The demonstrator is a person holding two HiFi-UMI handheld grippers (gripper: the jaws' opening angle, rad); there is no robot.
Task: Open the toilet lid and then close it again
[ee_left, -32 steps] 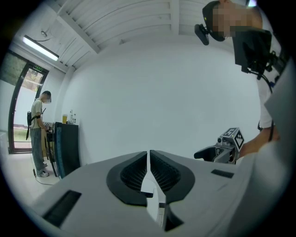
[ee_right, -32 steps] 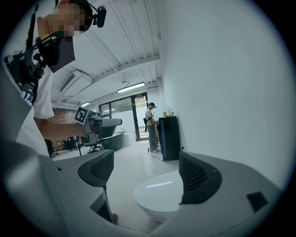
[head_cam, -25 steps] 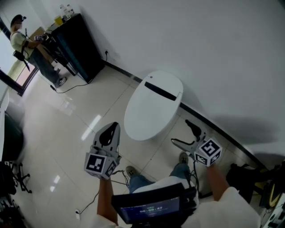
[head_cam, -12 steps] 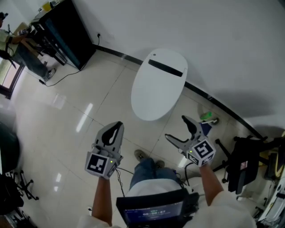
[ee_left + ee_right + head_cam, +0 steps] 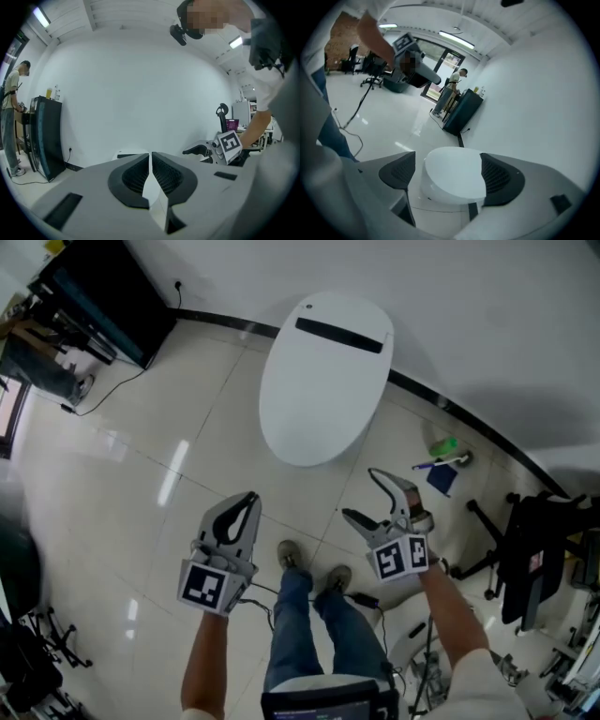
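Head view: the person is standing on a pale tiled floor (image 5: 187,427), facing the white toilet (image 5: 323,381), which is sitting against the wall. Its lid (image 5: 314,395) is lying flat, down over the bowl.

The left gripper (image 5: 246,502) is hanging low over the tiles, well short of the toilet. In the left gripper view its jaws are pressing together with nothing caught between them.

The right gripper (image 5: 358,493) is reaching a little nearer, just off the toilet's front right edge, not touching it. In the right gripper view its jaws are standing wide apart and holding nothing. The toilet is showing in the gap between them but lying beyond the tips.

The person's shoes (image 5: 291,554) are pointing toward the bowl. A black cabinet (image 5: 94,287) is standing along the wall to the left. Small green and blue items (image 5: 442,460) are lying by the baseboard to the right, possibly cleaning things; they are too small to tell. A black chair (image 5: 534,549) is standing at the far right. In the gripper views another person (image 5: 452,89) is standing at the cabinet.
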